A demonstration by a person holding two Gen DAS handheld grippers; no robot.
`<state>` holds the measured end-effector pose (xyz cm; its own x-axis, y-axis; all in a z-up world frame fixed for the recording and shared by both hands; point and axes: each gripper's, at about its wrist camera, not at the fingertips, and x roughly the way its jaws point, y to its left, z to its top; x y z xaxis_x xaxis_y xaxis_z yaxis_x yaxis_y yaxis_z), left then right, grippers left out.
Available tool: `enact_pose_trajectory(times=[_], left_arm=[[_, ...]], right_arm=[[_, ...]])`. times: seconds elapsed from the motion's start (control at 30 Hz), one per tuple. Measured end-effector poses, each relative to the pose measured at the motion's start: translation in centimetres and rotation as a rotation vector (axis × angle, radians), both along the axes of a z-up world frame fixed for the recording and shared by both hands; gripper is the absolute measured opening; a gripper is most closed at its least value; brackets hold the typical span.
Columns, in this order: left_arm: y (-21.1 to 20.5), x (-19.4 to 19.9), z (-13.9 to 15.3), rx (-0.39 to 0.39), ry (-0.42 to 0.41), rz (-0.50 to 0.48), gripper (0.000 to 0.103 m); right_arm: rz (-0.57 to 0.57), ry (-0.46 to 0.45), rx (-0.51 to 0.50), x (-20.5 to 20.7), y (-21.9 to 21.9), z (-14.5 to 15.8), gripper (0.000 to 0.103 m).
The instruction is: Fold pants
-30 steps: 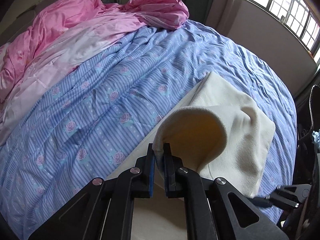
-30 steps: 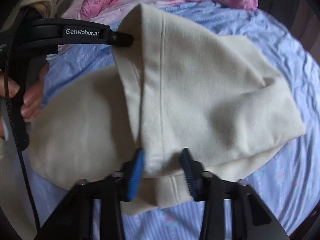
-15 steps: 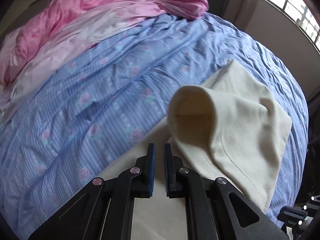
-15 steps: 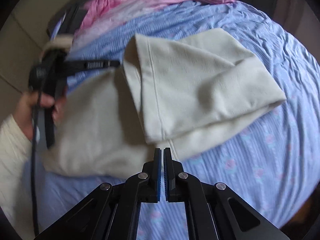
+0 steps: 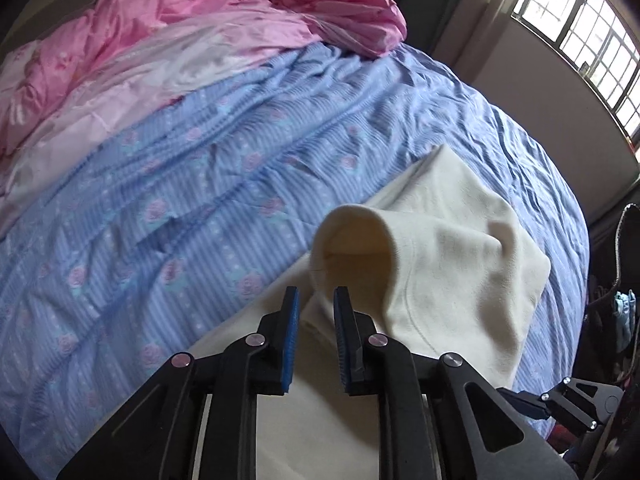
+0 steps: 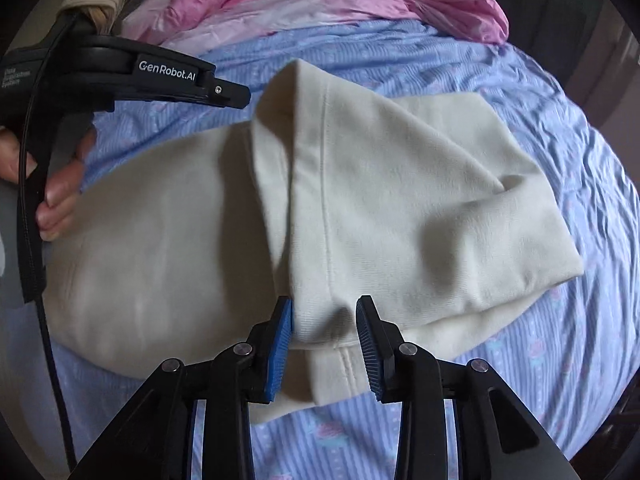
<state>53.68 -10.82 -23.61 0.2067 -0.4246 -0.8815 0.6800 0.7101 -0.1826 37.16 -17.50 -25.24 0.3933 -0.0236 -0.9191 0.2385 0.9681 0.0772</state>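
- The cream fleece pants (image 6: pixel 360 200) lie on the blue striped floral bed cover (image 5: pixel 200 220), one end folded back over the rest.
- The left tool (image 5: pixel 316 312) and right tool (image 6: pixel 325 322) have just been opening; both stand parted, fabric between the pads, gripping nothing.
- Risk: the folded flap stands puffed open, so it may slump askew.
- Hidden: the pants' near end runs under both tools.

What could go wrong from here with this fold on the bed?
1. The folded-over flap of the cream pants bulges open at its far corner, so it may spring back or crease unevenly.
2. The left tongs and right tongs, jaws just opening and gripping nothing, hang just above the fabric and could snag it when pulled away.
3. The rumpled blue bedspread may let the stack shift.
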Motion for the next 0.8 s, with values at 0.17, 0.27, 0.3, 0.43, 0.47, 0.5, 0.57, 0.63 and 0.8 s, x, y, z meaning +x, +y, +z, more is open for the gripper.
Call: enact_pose_trajectory(times=[0.17,0.27,0.3,0.43,0.47,0.5,0.57,0.63,0.8], left_arm=[[-1.2,0.1,-1.2,0.013,0.019,-0.001,0.018],[-1.5,0.4,-1.9,0.027,0.034,0.007,0.018],[-1.6,0.5,-2.0,0.027,0.036,0.009,0.018],[-1.8,0.7,-2.3,0.031,0.041,0.018,0.018],[-1.8,0.7,-2.4,0.036,0.045,0.019,0.018],[-1.9,0.7,-2.5,0.039,0.048,0.020,0.018],[-2.0,0.9,-2.7,0.040,0.053,0.020,0.005],[-1.9,0.9,-2.5,0.049,0.038,0.024,0.005],[-0.7,-0.6,-0.3,0.001,-0.031,0.003,0.005]], right_arm=[[-0.042,0.001,-0.049,-1.1,-0.7,0.8,0.033],[-0.100,0.015,-0.058,-1.7,-1.6,1.1,0.031],[-0.116,0.017,-0.057,-1.8,-2.0,1.2,0.031],[-0.128,0.036,-0.107,-1.5,-2.7,0.5,0.031],[-0.117,0.042,-0.116,-1.0,-2.7,0.1,0.031],[-0.106,0.045,-0.112,-0.6,-2.8,-0.2,0.031],[-0.086,0.044,-0.102,0.0,-2.8,-0.7,0.031],[-0.079,0.034,-0.104,-0.3,-2.9,-0.1,0.004],[-0.058,-0.109,-0.259,-4.9,-1.9,5.8,0.004]])
